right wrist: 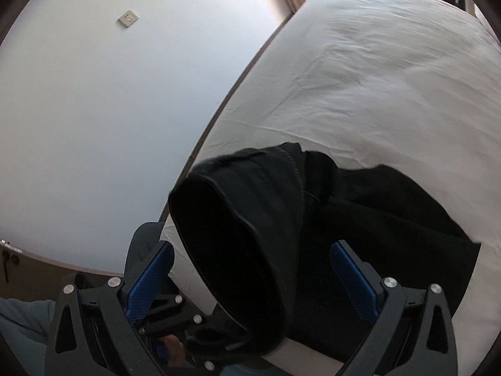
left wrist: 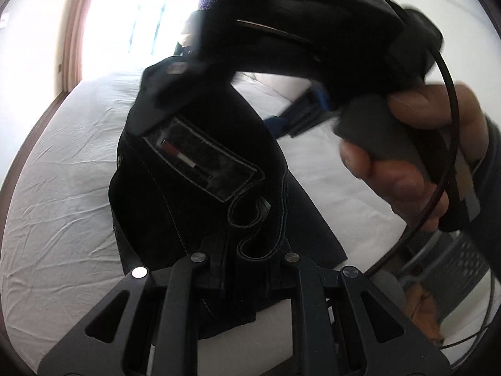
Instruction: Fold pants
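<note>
Pants [left wrist: 200,188] pinched in left claw [left wrist: 250,263], seemingly.

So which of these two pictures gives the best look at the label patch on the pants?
The left wrist view. The rectangular label patch with its red and white stripe faces the camera there, on the black pants held over the white bed. The right wrist view shows only dark folds of the pants, no patch.

The pants [left wrist: 200,169] hang over the bed [left wrist: 62,206], pinched in the left gripper [left wrist: 250,269]; the right gripper [right wrist: 250,279] straddles their folded edge.
</note>
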